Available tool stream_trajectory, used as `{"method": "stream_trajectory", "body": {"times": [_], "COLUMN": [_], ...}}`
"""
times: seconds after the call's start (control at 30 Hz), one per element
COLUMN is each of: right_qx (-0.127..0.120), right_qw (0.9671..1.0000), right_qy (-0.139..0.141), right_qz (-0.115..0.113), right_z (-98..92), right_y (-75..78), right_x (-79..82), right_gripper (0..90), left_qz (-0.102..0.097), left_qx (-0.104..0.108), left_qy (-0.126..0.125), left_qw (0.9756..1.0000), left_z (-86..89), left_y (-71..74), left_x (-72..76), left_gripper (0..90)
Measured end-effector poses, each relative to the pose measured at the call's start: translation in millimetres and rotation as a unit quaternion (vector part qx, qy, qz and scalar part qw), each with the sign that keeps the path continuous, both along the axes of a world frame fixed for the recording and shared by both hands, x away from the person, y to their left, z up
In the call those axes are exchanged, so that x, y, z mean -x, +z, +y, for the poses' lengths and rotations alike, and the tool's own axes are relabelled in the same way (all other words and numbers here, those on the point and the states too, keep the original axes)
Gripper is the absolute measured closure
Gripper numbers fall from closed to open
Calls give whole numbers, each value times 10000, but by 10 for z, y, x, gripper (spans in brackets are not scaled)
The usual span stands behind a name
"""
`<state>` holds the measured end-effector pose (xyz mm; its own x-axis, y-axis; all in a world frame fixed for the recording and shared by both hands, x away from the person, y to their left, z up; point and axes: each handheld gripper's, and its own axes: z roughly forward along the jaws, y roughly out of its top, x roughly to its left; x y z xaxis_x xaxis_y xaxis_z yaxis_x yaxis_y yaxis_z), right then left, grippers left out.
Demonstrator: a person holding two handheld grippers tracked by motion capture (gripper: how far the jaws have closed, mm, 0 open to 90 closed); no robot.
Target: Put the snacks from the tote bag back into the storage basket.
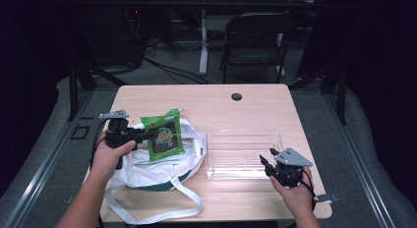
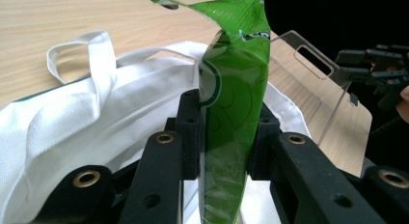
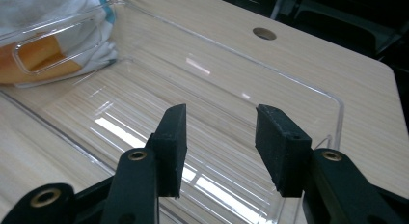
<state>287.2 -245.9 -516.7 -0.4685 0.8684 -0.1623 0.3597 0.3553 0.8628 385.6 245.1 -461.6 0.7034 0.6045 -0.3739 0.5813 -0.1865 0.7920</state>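
Left hand-held gripper (image 2: 224,132) on green packet (image 2: 236,103) edge, above white bag (image 2: 72,118)

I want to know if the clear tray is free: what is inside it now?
The tray holds nothing; the table's wood shows through its floor. The right gripper hovers, fingers open, at its near right corner, covering a little.

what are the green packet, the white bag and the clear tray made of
The green snack packet looks like thin glossy plastic film: it shines and crinkles between the left gripper's jaws. The white tote bag seems to be woven cloth, matte, with visible weave and soft folds. The clear rectangular tray looks like rigid transparent plastic, showing wood grain through it with bright reflections.
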Motion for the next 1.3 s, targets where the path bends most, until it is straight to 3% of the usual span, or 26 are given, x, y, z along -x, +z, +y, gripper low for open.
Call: {"method": "stream_trajectory", "body": {"times": [0.4,0.7,1.07,1.3], "right_qx": [189,351,543,660], "right_qw": [9992,9967,9917,9860], "right_qy": [204,464,904,1287], "right_qz": [301,564,730,827], "right_z": [88,169,248,305], "right_y": [79,158,316,491], "right_x": [-52,-134,-235,-330], "right_gripper": [623,656,665,664], "left_qz": [-190,-226,-306,-323], "left_qx": [122,220,256,258], "left_qy": [-57,-159,-311,-384], "left_qw": [9997,9994,9987,9984], "left_z": [-87,-199,-315,-384], "left_y": [109,133,215,253], "left_x": [-30,-62,-80,-93], "left_gripper": [728,728,728,728]}}
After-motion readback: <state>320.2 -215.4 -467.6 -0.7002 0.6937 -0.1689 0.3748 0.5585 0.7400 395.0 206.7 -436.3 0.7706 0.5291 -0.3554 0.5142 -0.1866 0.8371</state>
